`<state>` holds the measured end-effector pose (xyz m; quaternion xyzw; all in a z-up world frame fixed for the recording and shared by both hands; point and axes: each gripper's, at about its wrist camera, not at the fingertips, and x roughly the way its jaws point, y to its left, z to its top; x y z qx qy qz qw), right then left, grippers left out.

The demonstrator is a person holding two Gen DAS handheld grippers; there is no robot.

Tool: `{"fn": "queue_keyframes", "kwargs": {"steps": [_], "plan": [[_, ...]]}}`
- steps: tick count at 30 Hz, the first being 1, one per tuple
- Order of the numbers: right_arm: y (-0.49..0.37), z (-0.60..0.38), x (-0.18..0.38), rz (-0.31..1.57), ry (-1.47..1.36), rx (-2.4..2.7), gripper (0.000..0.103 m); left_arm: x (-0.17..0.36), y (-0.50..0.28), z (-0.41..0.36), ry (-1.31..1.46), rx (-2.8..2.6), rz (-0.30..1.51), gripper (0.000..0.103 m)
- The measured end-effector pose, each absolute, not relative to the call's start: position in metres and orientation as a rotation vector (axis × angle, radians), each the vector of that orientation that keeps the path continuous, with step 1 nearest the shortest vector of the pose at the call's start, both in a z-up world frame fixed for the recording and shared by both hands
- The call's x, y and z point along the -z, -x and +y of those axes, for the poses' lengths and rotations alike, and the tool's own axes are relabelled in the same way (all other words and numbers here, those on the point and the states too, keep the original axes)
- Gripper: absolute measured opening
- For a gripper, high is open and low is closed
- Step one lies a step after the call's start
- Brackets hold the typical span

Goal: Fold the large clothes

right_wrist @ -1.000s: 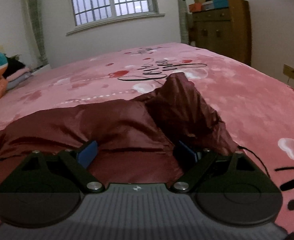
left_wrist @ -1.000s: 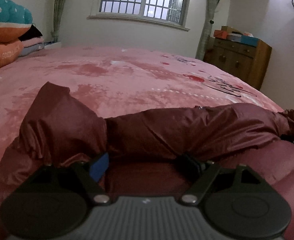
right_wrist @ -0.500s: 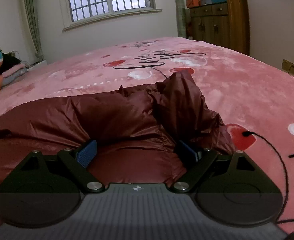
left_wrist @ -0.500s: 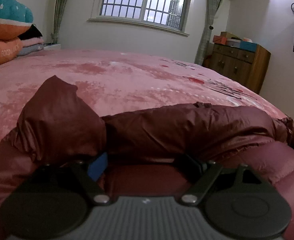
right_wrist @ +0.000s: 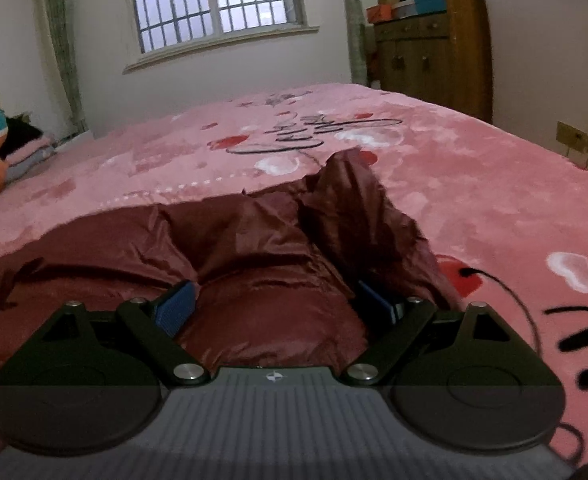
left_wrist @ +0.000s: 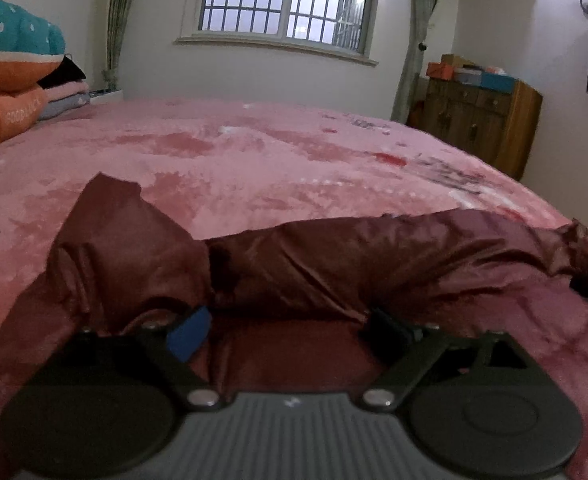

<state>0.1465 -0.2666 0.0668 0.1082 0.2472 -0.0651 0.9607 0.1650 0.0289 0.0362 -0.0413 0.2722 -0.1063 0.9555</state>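
Maroon padded jacket (left_wrist: 333, 256) lies on the pink bed (left_wrist: 254, 168), near edge, spread across w/ a rolled fold along its far side. One end peaks up at left in left-wrist view; other end peaks up at right in right-wrist view (right_wrist: 349, 208).

Left tool (left_wrist: 286, 324): jaws wide apart, have just been opening; jacket fabric sits between them, blue pad (left_wrist: 188, 330) beside the cloth, not pinching it.

Right tool (right_wrist: 274, 304): jaws wide apart, puffed fabric bulges between them; pads (right_wrist: 174, 306) flank it, no pinch visible.

Bkgd: barred window (left_wrist: 290, 0), wooden cabinet (right_wrist: 429, 48) w/ boxes on top at right, stacked pillows (left_wrist: 6, 76) at left. Thin black cord (right_wrist: 505, 292) lies on bed, right of jacket.
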Motion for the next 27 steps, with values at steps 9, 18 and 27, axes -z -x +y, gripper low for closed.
{"fn": "queue_keyframes", "kwargs": {"steps": [9, 18, 27], "plan": [[-0.090, -0.276, -0.087, 0.465, -0.315, 0.184, 0.103, -0.074, -0.098, 0.043, 0.074, 0.229, 0.510, 0.090], [-0.023, -0.286, -0.089, 0.468, -0.411, 0.284, 0.103, -0.084, -0.018, 0.083, 0.138, 0.173, 0.540, 0.096], [0.037, -0.290, -0.079, 0.565, -0.612, 0.314, 0.103, -0.070, 0.052, 0.124, 0.242, 0.100, 0.640, 0.096]]}}
